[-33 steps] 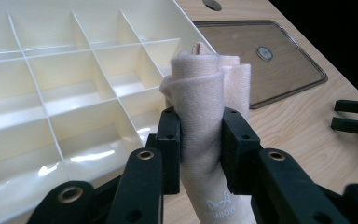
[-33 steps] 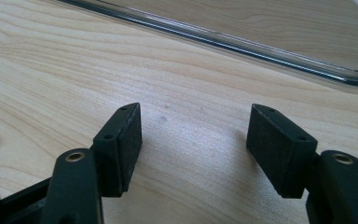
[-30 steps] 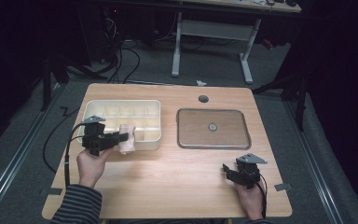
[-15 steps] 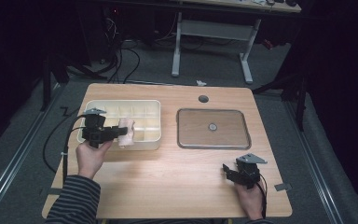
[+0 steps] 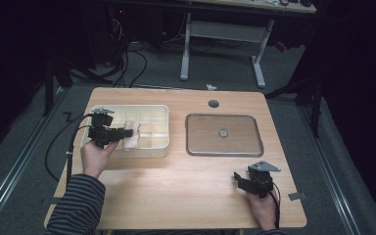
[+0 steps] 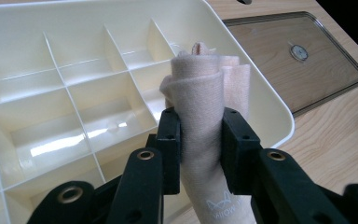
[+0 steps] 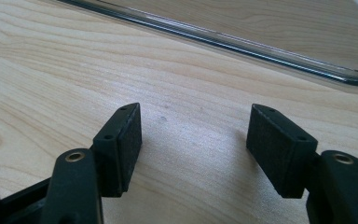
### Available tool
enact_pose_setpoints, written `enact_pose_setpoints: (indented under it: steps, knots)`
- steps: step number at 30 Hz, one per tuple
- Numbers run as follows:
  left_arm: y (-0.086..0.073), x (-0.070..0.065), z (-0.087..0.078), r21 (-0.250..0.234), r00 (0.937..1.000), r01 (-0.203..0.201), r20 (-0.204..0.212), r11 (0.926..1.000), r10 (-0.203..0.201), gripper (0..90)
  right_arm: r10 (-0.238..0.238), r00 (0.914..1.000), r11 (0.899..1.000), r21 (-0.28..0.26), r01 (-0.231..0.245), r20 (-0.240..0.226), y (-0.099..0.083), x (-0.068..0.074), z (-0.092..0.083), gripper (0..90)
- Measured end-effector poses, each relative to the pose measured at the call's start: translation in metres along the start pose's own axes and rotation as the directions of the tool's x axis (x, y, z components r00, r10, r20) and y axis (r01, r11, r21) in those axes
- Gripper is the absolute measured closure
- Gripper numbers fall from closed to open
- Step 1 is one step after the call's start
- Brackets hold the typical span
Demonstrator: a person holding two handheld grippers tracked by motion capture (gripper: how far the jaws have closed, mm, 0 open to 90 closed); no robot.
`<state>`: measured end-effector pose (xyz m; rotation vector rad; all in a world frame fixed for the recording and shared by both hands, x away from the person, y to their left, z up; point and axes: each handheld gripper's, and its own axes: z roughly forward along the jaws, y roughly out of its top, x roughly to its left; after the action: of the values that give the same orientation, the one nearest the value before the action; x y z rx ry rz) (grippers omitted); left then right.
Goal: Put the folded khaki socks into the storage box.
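Observation:
A rolled pale pink cloth (image 6: 205, 112) sits pinched between the black jaws of my left gripper (image 6: 200, 140), held over the cream divided box (image 6: 51, 93). From above, that left gripper (image 5: 127, 133) hovers over the box's left half (image 5: 154, 111) with the cloth (image 5: 133, 135) sticking out toward the box's middle. My right gripper (image 7: 193, 144) rests low over bare wood with its jaws apart and nothing between them. It lies near the table's front right (image 5: 242, 182).
A clear flat lid (image 5: 223, 134) with a small round knob lies right of the box; its rim (image 7: 223, 42) runs across the right gripper view. A round cable hole (image 5: 213, 104) sits near the table's far edge. Cables trail off the left side.
The left gripper with the cloth has moved from the box's front left corner farther over the box, toward its middle. The right gripper has stayed put.

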<state>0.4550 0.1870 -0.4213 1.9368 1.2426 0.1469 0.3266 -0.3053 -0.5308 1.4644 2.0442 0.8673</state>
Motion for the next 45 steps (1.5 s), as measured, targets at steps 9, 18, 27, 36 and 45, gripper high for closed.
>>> enact_pose_setpoints:
  steps: [9, 18, 27, 36, 45]
  knots:
    - [0.004, 0.009, 0.009, 0.032, 0.9998, 0.013, -0.016, 0.9994, -0.012, 71.6, 0.0, 1.0, 1.0, 0.0, 0.0, 0.0, 0.0, 0.0, 0.0, 35.5]
    - [0.005, 0.018, 0.02, 0.084, 0.9992, 0.026, -0.031, 0.9961, -0.024, 71.6, 0.0, 1.0, 1.0, -0.001, 0.0, -0.002, 0.0, 0.0, 0.0, 35.5]
    - [0.004, 0.023, 0.027, 0.119, 0.999, 0.029, -0.038, 0.9924, -0.025, 71.5, 0.002, 1.0, 1.0, 0.0, -0.002, -0.002, 0.0, 0.0, 0.0, 35.5]
    - [0.002, 0.025, 0.033, 0.16, 0.9981, 0.004, -0.062, 0.9871, 0.006, 71.6, 0.002, 1.0, 1.0, 0.0, -0.002, -0.002, 0.0, 0.0, 0.0, 35.5]
    - [0.001, 0.026, 0.037, 0.185, 0.9963, -0.015, -0.08, 0.9827, 0.031, 71.6, -0.002, 1.0, 1.0, 0.0, 0.002, -0.003, 0.0, 0.0, 0.0, 35.4]
